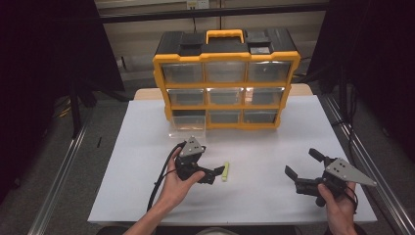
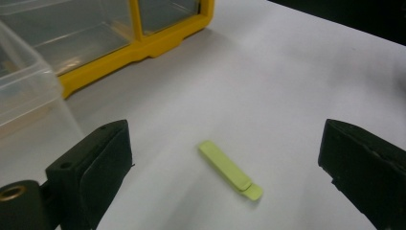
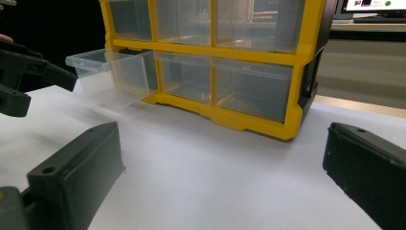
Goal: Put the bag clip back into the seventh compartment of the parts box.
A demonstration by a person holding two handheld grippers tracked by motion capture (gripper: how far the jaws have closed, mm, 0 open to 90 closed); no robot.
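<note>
A small yellow-green flat stick (image 1: 225,171) lies on the white sheet in front of the cabinet. My left gripper (image 1: 216,175) is open just left of it, low over the sheet, jaws pointing right. In the left gripper view the stick (image 2: 230,170) lies between the spread jaws of that gripper (image 2: 225,143), touching neither. My right gripper (image 1: 303,163) stands open at the right of the sheet, nothing between its jaws. In the right gripper view its open jaws (image 3: 222,143) face the cabinet (image 3: 249,57).
A yellow and black drawer cabinet (image 1: 226,58) with clear drawers stands at the back of the white sheet (image 1: 264,147). Its bottom-left drawer (image 1: 187,123) is pulled out toward me, seemingly empty; the same drawer (image 3: 112,72) appears beside the left gripper (image 3: 28,76).
</note>
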